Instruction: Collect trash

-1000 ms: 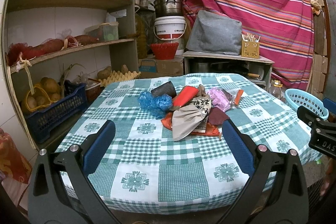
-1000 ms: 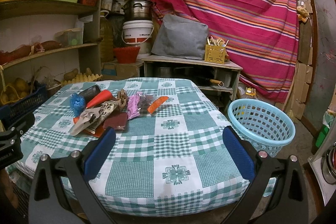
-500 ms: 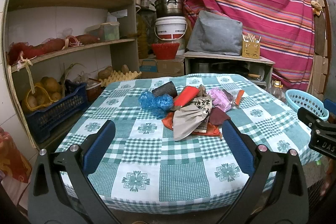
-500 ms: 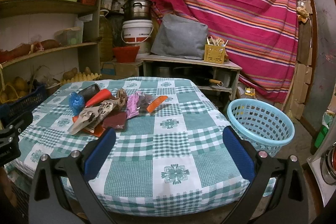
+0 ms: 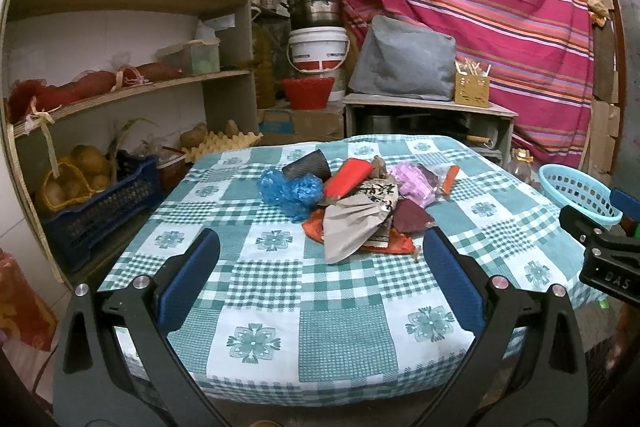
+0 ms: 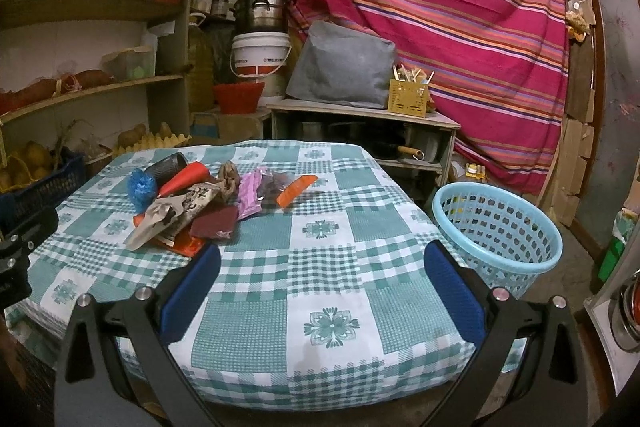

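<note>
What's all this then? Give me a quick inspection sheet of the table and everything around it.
Surface: table under a green-and-white checked cloth.
Job's things: trash pile of wrappers and bags near the middle; light blue basket on the floor beside the table.
Clutter: nothing seen beyond the pile.
Grippers: left gripper and right gripper both open, holding nothing, short of the pile.
Cables: nothing seen.
Surroundings: stocked shelves, striped curtain, steel pot on a white bucket.

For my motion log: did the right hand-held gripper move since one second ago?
Yes, slightly forward and left: the trash pile and light blue basket sit further right and larger in its view.
</note>
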Tool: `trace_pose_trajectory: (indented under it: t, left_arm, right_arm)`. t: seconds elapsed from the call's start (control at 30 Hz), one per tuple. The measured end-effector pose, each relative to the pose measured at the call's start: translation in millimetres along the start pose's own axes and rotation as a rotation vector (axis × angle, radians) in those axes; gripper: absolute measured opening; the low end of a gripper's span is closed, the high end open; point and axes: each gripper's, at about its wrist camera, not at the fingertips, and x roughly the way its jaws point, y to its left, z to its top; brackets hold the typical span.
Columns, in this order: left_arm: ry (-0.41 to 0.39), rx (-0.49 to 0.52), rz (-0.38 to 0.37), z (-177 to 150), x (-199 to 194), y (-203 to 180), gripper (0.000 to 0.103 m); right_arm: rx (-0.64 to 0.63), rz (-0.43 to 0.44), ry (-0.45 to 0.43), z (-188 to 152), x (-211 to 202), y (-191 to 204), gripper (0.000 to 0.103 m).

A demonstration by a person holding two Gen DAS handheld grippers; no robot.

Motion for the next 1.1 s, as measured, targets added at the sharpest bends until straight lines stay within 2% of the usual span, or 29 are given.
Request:
trace_pose_trajectory:
  t: [0.27, 0.43, 0.57, 0.67, 0.73, 0.87, 0.97, 1.07, 1.1]
  left_arm:
    - [0.053, -0.014, -0.033, 6, 17, 0, 0.098]
    - [0.091, -0.029, -0.016, 23, 42, 0, 0.098]
    - [0.097, 0.0, -0.005, 41, 71, -7, 0.098]
    - [0.109, -0.005, -0.006, 46, 93, -11, 0.098]
    - [0.124, -0.012, -0.005, 45, 110, -14, 0.098]
    - [0.168, -0.013, -0.054, 32, 135, -19, 0.098]
    - [0.203, 0.026, -0.076, 22, 148, -25, 0.098]
    - [0.216, 0.054, -0.067, 16, 158, -28, 0.097]
    - [0.236, 0.059, -0.077, 14, 164, -28, 0.094]
  right_arm:
    - [-0.004, -0.031, 0.002, 8, 6, -6, 0.099]
    - [-0.008, 0.015, 0.02, 30, 26, -13, 0.099]
    - [-0.028, 0.047, 0.057, 52, 53, -12, 0.099]
    - [-0.046, 0.044, 0.058, 63, 69, -8, 0.099]
    - [-0.056, 0.036, 0.066, 70, 85, -5, 0.099]
    - [-0.067, 0.029, 0.099, 75, 115, -3, 0.099]
    - [-0.068, 0.033, 0.121, 68, 129, -4, 0.099]
    - [-0.052, 0.038, 0.157, 60, 141, -7, 0.099]
    - [-0.046, 0.044, 0.167, 58, 144, -8, 0.099]
